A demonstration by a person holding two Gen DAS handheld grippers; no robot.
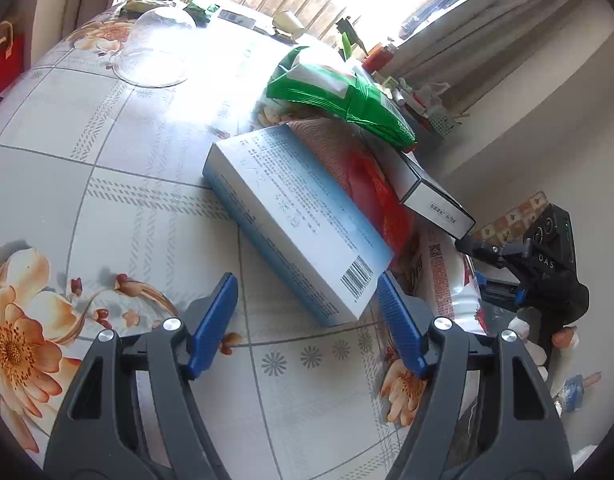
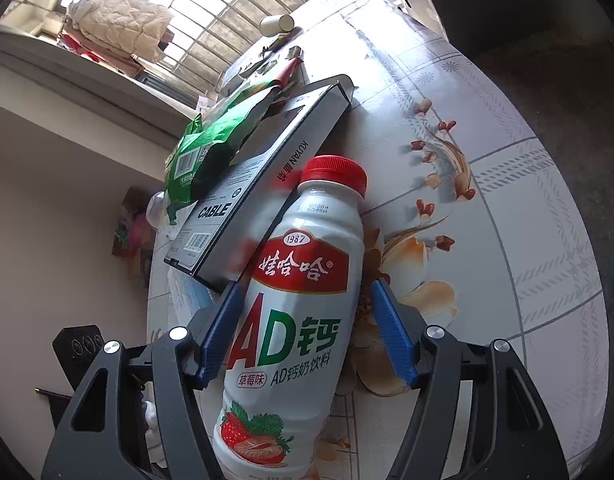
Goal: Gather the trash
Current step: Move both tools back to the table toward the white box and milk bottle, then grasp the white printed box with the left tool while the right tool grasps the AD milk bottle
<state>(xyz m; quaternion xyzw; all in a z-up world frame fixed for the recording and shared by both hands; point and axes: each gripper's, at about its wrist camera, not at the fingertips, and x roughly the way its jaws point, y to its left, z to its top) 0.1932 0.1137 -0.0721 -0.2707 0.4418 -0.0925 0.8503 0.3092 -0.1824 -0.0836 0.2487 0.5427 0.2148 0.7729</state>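
A white AD calcium milk bottle [image 2: 303,292] with a red cap lies on the floral table between the fingers of my right gripper [image 2: 305,334]. The jaws are open; the left pad touches the bottle, the right pad stands apart. Beside it lie a grey cable box [image 2: 263,176] and a green snack bag [image 2: 211,140]. My left gripper [image 1: 305,322] is open and empty, its jaws near the corner of a light blue box [image 1: 295,216]. Behind that lie a red packet [image 1: 375,188], the grey box [image 1: 427,188] and the green bag [image 1: 339,92].
An upturned clear glass bowl [image 1: 155,48] stands at the far left of the table [image 1: 107,200]. A paper cup [image 2: 277,24] lies at the far edge. The right gripper's body [image 1: 547,264] shows past the table's right edge. A wall and window lie beyond.
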